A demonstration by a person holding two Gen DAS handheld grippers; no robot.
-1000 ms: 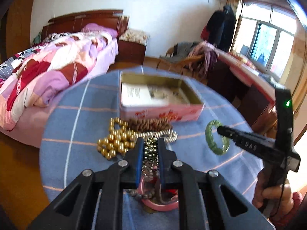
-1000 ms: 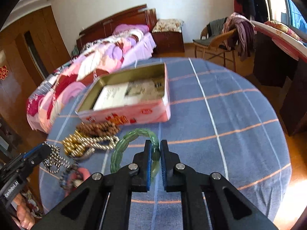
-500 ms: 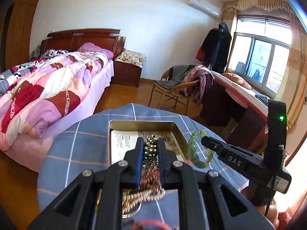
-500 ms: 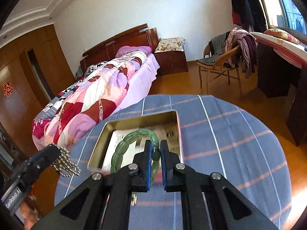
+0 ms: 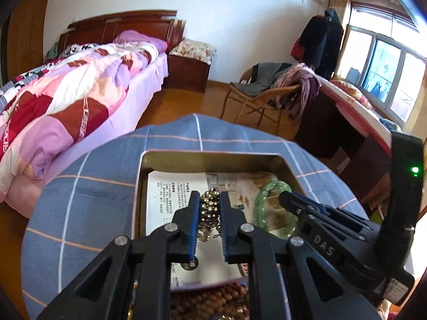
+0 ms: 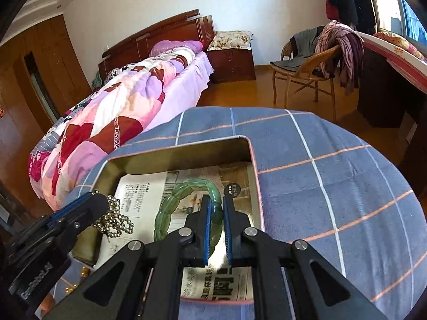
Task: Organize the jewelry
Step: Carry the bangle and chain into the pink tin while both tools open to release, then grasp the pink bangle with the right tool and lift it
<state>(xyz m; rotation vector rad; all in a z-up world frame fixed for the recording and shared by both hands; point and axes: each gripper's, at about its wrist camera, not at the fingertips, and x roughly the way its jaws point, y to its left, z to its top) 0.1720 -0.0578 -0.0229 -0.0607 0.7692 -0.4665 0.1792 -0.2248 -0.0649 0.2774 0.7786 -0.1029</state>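
An open tin box (image 5: pixel 213 157) lined with printed paper stands on the round table with a blue checked cloth (image 5: pixel 88 186); it also shows in the right wrist view (image 6: pixel 170 152). My left gripper (image 5: pixel 210 200) is shut on a silver bead chain (image 5: pixel 209 208) and holds it over the left half of the box; the chain (image 6: pixel 114 218) hangs from it in the right wrist view. My right gripper (image 6: pixel 214 208) is shut on a green jade bracelet (image 6: pixel 184 205) and holds it over the right half of the box. The bracelet (image 5: pixel 272 208) also shows in the left wrist view.
Brown wooden beads (image 5: pixel 208 301) lie on the cloth in front of the box, and gold beads (image 6: pixel 77 280) lie at its near left corner. A bed (image 5: pixel 66 85) stands beyond the table on the left, a wicker chair with clothes (image 5: pixel 269 93) behind it.
Both grippers have lifted their pieces off the cloth and moved forward. They now hold them over the inside of the tin box and lower than half a second ago.
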